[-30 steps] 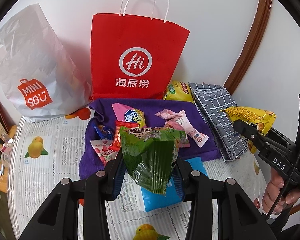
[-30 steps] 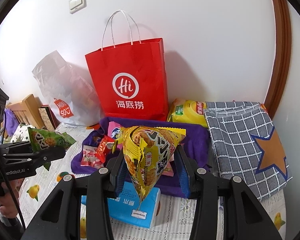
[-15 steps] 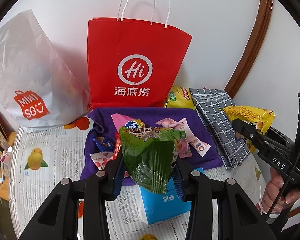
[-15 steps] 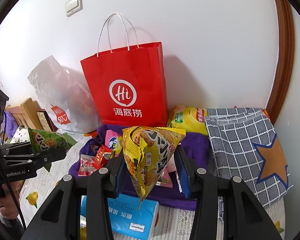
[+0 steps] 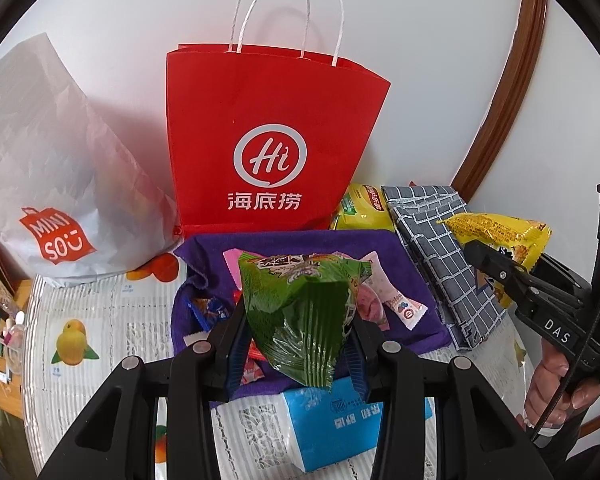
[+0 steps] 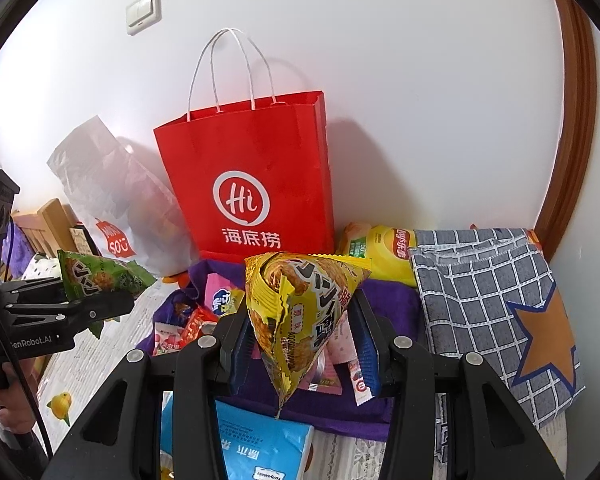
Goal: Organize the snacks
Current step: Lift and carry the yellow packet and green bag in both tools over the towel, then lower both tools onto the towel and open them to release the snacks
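With both packets already up off the table, the thing to watch is the red paper bag [image 5: 274, 148] — it stands upright against the wall, dead ahead of both grippers & higher than the packets, mouth at the top under the white handles. So whatever goes in has to go up & over the rim, not straight forward.

Green packet [image 5: 300, 316]: triangular, point hanging down, clamped between the pads of the left gripper [image 5: 296, 344]. Its long axis runs roughly vertical. Yellow packet [image 6: 300, 320]: same shape, same hang, pinched in the right gripper [image 6: 300, 344], tail dangling over the blue tissue pack [image 6: 256, 444].

Below & ahead of them, the purple cloth [image 5: 400, 256] w/ the loose small snacks still on it, lying right at the foot of the red bag. White plastic bag [image 5: 40, 168] sits left of the red one; checked grey cloth [image 6: 484, 280] off to the right.

Which is nearer? Hard to call — in each view the bag looks about equally far. The left gripper faces it more squarely; from the right gripper it sits slightly left of centre. My read: either can lead, but they're side by side, so one at a time over that narrow mouth.
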`<state>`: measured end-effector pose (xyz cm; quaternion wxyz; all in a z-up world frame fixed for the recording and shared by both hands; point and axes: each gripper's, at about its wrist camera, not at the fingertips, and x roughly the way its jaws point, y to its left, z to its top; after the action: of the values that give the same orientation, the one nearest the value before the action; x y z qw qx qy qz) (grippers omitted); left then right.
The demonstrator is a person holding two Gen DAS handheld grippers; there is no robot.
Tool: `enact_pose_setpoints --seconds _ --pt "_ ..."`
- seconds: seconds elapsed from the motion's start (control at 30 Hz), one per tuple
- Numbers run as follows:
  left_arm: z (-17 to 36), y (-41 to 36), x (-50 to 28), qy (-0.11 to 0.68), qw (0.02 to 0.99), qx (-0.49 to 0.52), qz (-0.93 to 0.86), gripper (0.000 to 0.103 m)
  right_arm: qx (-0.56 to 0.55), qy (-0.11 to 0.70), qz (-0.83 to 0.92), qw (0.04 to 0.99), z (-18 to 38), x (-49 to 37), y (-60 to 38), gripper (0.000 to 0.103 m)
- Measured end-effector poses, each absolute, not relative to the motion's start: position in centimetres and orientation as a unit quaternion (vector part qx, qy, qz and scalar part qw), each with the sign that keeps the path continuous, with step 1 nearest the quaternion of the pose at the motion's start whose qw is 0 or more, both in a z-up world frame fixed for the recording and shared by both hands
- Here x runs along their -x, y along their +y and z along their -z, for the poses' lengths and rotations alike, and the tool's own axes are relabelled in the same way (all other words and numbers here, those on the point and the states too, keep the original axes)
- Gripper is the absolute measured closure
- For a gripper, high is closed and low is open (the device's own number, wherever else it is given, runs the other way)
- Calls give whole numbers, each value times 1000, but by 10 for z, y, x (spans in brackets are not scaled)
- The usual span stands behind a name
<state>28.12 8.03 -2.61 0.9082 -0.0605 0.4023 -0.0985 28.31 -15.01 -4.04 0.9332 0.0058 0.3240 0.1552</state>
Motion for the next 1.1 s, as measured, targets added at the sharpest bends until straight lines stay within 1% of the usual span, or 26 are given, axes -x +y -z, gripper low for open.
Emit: enact_pose_setpoints --seconds 1.1 --pt "43 88 -332 408 904 64 108 64 -12 342 -140 929 60 -330 -146 59"
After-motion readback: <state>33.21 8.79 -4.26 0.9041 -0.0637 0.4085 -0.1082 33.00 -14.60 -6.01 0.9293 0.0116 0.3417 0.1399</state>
